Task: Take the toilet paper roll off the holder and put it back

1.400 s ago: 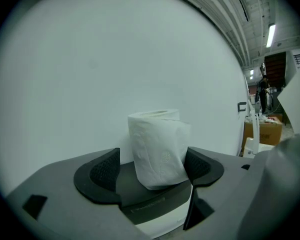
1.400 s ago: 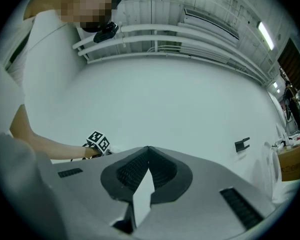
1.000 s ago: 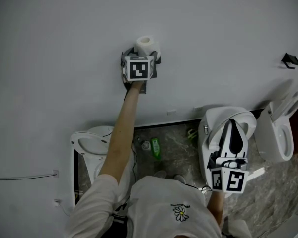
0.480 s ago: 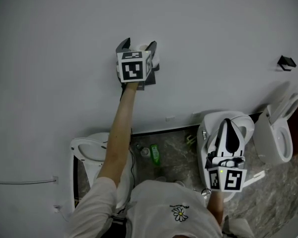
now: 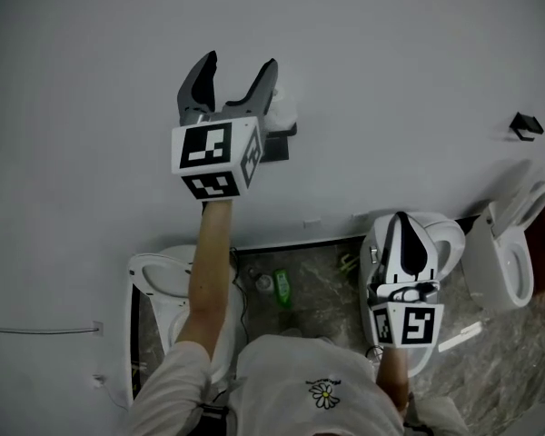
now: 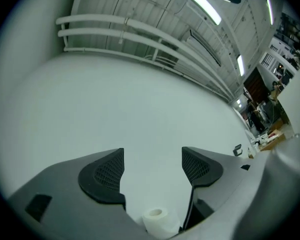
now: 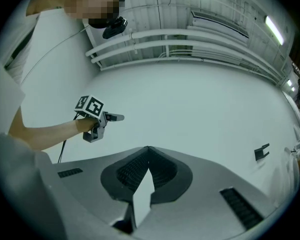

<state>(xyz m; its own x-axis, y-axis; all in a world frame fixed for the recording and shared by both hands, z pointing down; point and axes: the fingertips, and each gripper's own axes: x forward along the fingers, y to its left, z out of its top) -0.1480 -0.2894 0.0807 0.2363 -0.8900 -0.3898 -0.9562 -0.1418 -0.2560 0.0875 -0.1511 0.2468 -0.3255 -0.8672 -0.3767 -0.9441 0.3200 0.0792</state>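
Jaws of the grey left gripper (image 6: 152, 164), with its black-and-white marker cube, stand wide apart and hold nothing; only bare wall shows between the ribbed black pads (image 6: 109, 172). The white toilet paper roll (image 6: 158, 220) sits low in the left gripper view, near the root of the jaws and untouched by them. In the head view the roll (image 5: 286, 107) is half hidden behind one jaw of the raised left gripper (image 5: 238, 71), against the wall above the small dark wall holder (image 5: 280, 140). A bare forearm (image 5: 207, 271) reaches up to this gripper.

The grey right gripper (image 7: 148, 150) is clenched on nothing, its tips touching, and it hangs low over the middle toilet (image 5: 440, 234), well apart from the roll. The head view shows it (image 5: 403, 218) pointing toward the wall.

The plain white wall (image 5: 391, 80) fills most of the room's view. A second small black bracket (image 5: 527, 123) is fixed far to the right. Below lies a grey marbled floor (image 5: 322, 271).

There are two grippers, one roll, two wall fittings and three white toilets: the middle one, one at the left (image 5: 161, 275) and one at the right (image 5: 507, 248). What lies in their bowls cannot be told. One green bottle (image 5: 282, 287) lies on the floor between the left and middle toilets. White pipes (image 6: 140, 31) and light strips (image 6: 200, 4) run along the ceiling.
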